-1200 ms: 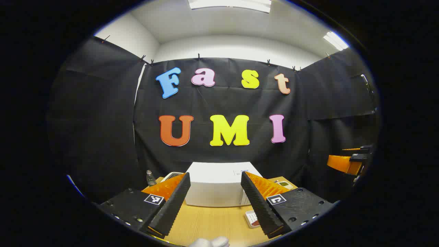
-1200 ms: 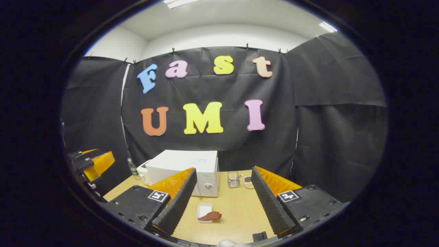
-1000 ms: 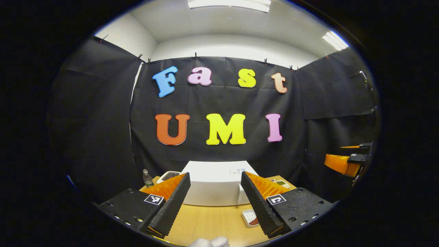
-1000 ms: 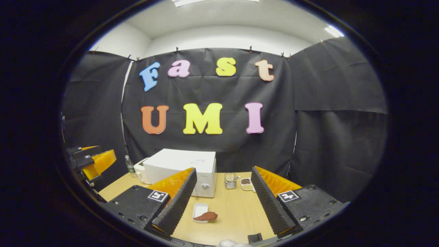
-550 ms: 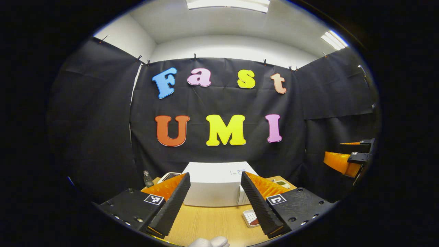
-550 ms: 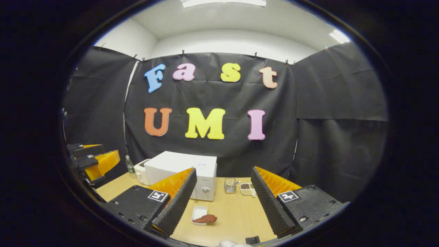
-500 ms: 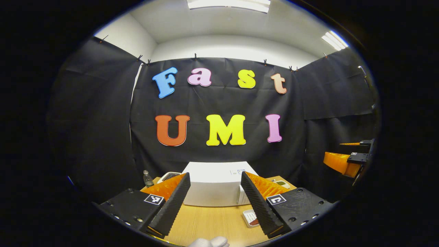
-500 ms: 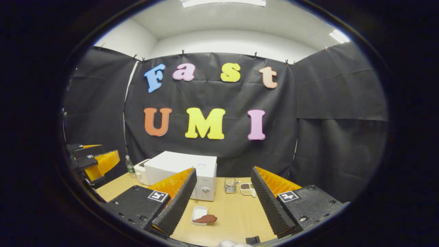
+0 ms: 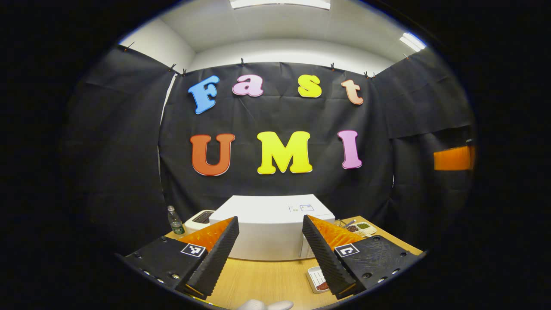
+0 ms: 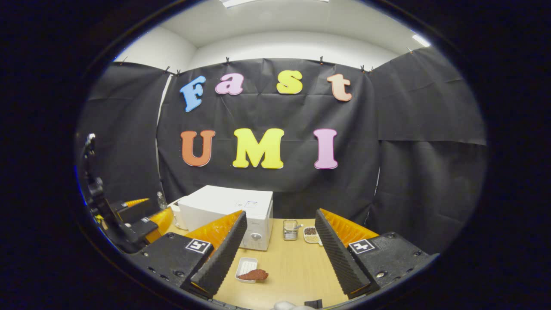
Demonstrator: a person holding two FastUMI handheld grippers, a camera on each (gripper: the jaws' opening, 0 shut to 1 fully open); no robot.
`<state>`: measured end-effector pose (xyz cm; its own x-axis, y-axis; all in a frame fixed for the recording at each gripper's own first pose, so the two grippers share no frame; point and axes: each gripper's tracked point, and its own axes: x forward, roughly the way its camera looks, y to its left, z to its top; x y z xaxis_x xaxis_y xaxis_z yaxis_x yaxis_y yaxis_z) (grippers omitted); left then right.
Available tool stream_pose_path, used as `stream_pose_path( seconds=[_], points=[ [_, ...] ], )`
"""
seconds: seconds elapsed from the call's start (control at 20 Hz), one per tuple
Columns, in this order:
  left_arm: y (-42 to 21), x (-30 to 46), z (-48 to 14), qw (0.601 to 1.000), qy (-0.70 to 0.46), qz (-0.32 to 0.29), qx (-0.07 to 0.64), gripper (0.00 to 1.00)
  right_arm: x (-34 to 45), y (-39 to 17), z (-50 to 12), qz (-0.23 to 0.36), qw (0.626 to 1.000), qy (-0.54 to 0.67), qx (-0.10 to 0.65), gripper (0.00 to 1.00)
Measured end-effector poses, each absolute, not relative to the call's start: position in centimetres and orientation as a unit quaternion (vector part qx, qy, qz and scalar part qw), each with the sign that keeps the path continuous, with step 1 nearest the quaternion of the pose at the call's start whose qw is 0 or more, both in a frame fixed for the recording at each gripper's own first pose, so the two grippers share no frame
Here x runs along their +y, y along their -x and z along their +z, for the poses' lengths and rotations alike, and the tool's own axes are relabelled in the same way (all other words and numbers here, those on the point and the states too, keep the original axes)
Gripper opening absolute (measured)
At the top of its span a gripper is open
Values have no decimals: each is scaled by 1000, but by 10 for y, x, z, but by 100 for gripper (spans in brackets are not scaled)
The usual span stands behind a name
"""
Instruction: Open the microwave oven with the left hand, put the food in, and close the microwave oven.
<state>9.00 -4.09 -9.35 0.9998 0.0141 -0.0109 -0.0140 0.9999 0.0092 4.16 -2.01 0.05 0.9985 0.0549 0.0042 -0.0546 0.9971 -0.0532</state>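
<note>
- Ahead on the table [image 9: 262, 280]: microwave [image 9: 269, 234], door shut.
- My left gripper [image 9: 269, 254] and right gripper [image 10: 275, 254]: fingers spread, empty.
- I'd hook the door's right edge squarely, then swing wide.

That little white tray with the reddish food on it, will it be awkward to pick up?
Probably a bit. The white tray looks shallow and thin, so it seems light and may slide on the smooth wooden table if nudged. The reddish food overhangs one edge, so tilting the tray might let it slip off.
</note>
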Motion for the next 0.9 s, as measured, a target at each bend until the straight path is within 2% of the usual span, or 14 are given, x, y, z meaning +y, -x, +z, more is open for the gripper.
stream_pose_path(
  seconds=[0.25, 0.3, 0.35, 0.4, 0.45, 0.5, 0.55, 0.6, 0.65, 0.7, 0.75, 0.8, 0.85, 0.9],
  points=[
    [-156, -74, -162, 999, 7, -5, 39, 93, -48, -71, -1, 24, 999, 35, 20, 100],
    [-171, -78, -178, 999, 6, -2, 48, 93, -53, -76, -2, 24, 999, 40, 24, 94],
    [-186, -82, -190, 998, 3, -3, 56, 93, -56, -80, -3, 24, 998, 45, 27, 94],
    [-198, -84, -200, 998, 0, 0, 56, 94, -59, -84, -6, 22, 998, 48, 31, 100],
    [-210, -88, -209, 998, -1, -1, 57, 93, -64, -89, -10, 18, 998, 50, 41, 100],
    [-222, -90, -220, 998, 1, 0, 58, 93, -66, -93, -16, 19, 998, 45, 50, 94],
    [-234, -92, -231, 998, 2, 3, 60, 93, -66, -98, -18, 21, 997, 42, 55, 100],
    [-246, -94, -240, 998, 3, 4, 62, 84, -67, -103, -22, 20, 997, 41, 60, 100],
    [-255, -97, -247, 998, 5, 3, 66, 94, -68, -107, -25, 21, 997, 41, 66, 100],
    [-264, -100, -255, 998, 5, 1, 70, 83, -70, -110, -29, 21, 996, 41, 71, 100],
    [-269, -105, -259, 997, 3, -3, 71, 93, -72, -112, -31, 20, 996, 45, 76, 94],
    [-274, -109, -263, 997, -2, -6, 72, 87, -77, -113, -33, 15, 996, 48, 79, 95],
    [-277, -111, -265, 997, -7, -9, 71, 84, -80, -114, -31, 11, 996, 50, 79, 100],
    [-280, -113, -267, 997, -7, -15, 72, 83, -83, -114, -32, 7, 996, 50, 80, 94]
  ],
)
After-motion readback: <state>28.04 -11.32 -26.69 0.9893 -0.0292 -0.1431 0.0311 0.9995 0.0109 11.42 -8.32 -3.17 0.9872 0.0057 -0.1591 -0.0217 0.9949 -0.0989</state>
